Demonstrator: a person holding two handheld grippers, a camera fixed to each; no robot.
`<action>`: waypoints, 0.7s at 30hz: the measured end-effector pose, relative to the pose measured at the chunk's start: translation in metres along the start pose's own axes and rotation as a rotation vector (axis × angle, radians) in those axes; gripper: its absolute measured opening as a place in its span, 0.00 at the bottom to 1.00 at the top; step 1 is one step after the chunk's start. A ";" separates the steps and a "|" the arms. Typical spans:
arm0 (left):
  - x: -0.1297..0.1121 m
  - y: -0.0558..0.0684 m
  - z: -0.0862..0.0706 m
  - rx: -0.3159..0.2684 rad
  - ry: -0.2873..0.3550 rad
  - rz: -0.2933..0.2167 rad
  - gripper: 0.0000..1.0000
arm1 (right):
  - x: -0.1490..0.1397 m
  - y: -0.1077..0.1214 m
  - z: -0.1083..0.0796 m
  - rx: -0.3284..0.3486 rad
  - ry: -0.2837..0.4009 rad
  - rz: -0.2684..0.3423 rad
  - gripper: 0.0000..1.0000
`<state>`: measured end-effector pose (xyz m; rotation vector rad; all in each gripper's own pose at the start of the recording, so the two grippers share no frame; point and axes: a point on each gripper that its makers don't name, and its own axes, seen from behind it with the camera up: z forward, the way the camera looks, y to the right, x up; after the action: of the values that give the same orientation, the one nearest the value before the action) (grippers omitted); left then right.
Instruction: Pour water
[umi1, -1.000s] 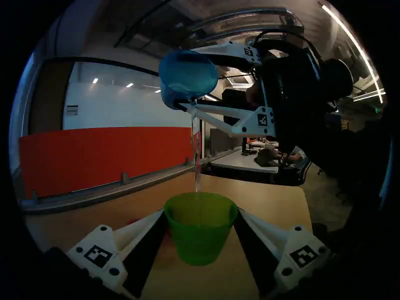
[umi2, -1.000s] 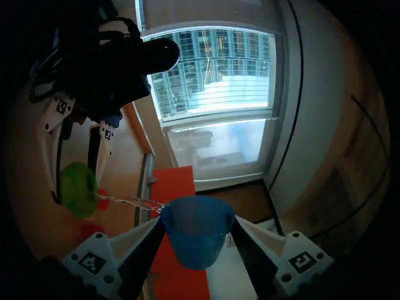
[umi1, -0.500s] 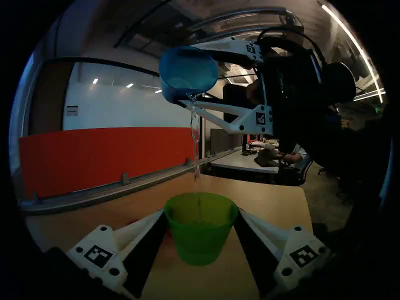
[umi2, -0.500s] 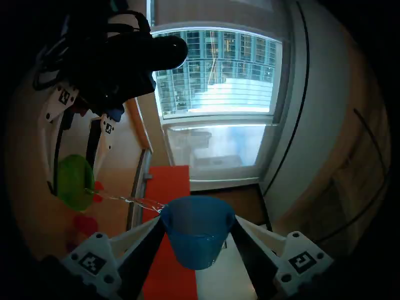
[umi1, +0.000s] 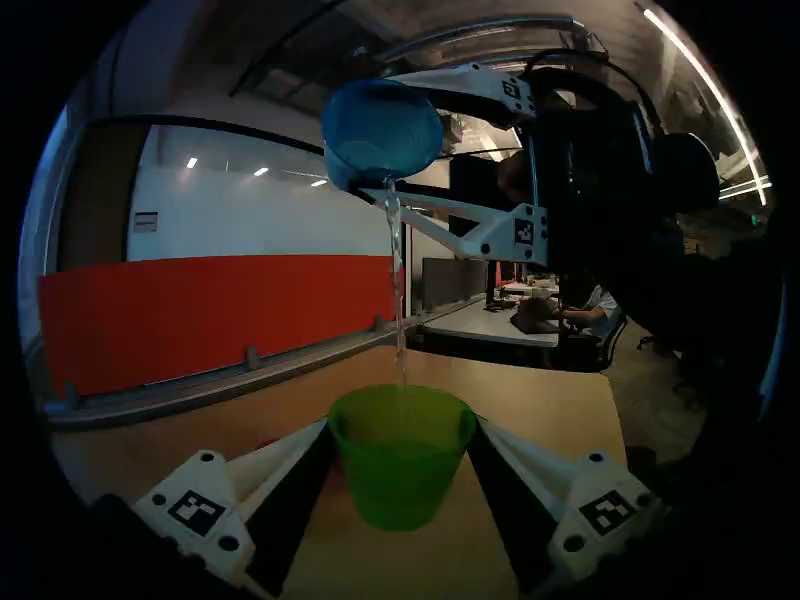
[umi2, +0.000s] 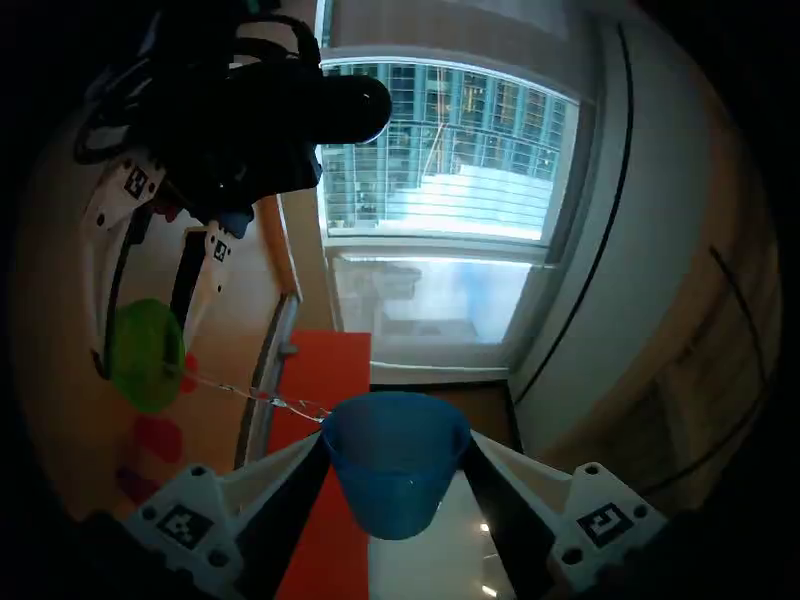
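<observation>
My left tool (umi1: 400, 445) clamps the upright green cup (umi1: 400, 485). My right tool (umi2: 395, 445) clamps the tilted blue cup (umi2: 395, 490), its water stream (umi1: 396, 270) falling into the green cup.

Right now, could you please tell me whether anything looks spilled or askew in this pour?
Nothing stands out. The blue cup, tipped in the right tongs, sends a thin stream straight into the green cup held upright in the left tongs. No water is visible on the table around it.
</observation>
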<state>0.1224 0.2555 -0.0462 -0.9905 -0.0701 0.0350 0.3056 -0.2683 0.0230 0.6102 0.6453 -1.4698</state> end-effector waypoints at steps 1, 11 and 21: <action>0.000 0.000 0.000 0.000 0.001 0.000 0.87 | 0.000 0.001 0.000 -0.001 0.000 -0.007 0.91; 0.000 -0.002 0.001 0.001 0.002 -0.002 0.87 | 0.008 0.004 0.003 -0.012 0.005 -0.076 0.91; 0.000 -0.003 0.001 0.002 0.005 -0.004 0.87 | 0.012 -0.001 0.004 -0.004 0.009 -0.084 0.91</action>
<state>0.1223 0.2549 -0.0430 -0.9887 -0.0678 0.0286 0.3046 -0.2791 0.0175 0.5930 0.6876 -1.5442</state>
